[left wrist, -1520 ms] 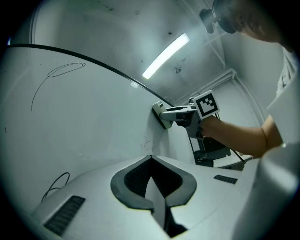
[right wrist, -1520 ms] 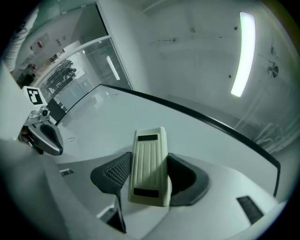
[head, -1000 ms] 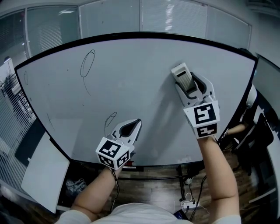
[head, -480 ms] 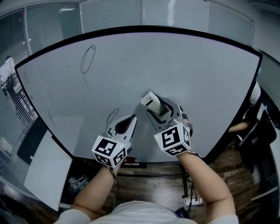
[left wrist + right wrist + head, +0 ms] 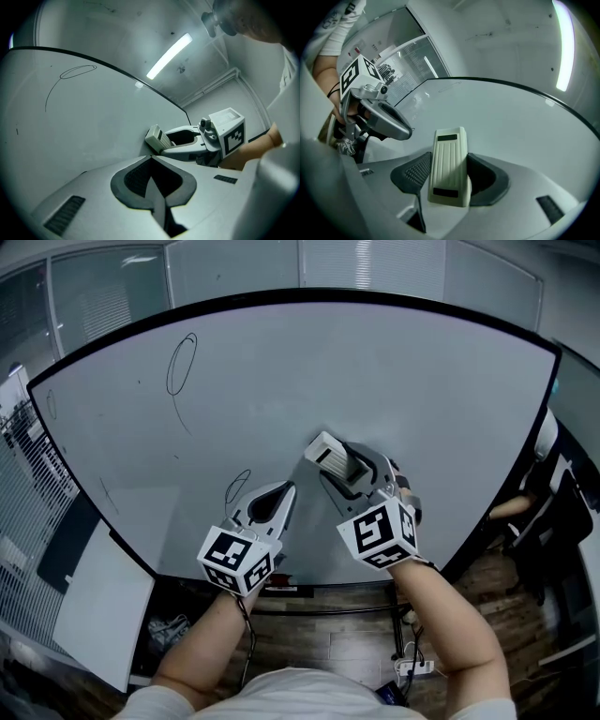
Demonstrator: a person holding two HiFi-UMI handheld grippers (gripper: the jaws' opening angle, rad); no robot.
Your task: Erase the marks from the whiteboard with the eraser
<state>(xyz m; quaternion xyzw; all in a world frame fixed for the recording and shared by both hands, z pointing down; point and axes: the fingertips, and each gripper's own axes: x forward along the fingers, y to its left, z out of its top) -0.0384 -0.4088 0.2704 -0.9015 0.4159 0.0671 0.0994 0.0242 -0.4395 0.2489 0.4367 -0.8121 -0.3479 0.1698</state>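
We see the eraser (image 5: 449,166) clamped between the jaws of the right hand-held gripper (image 5: 349,472), its far end at the lower middle of the whiteboard (image 5: 403,371), though we cannot tell whether it presses on the surface. The left hand-held gripper (image 5: 270,506) sits just beside it, nearer the board's bottom edge, jaws together on nothing, its tip next to a small looped mark (image 5: 236,487). A taller oval mark (image 5: 182,363) with a trailing line stands toward the upper left corner. The left forearm (image 5: 202,643) and right forearm (image 5: 450,615) rise from below the bottom edge, and fainter strokes along the left edge are too thin to make out.
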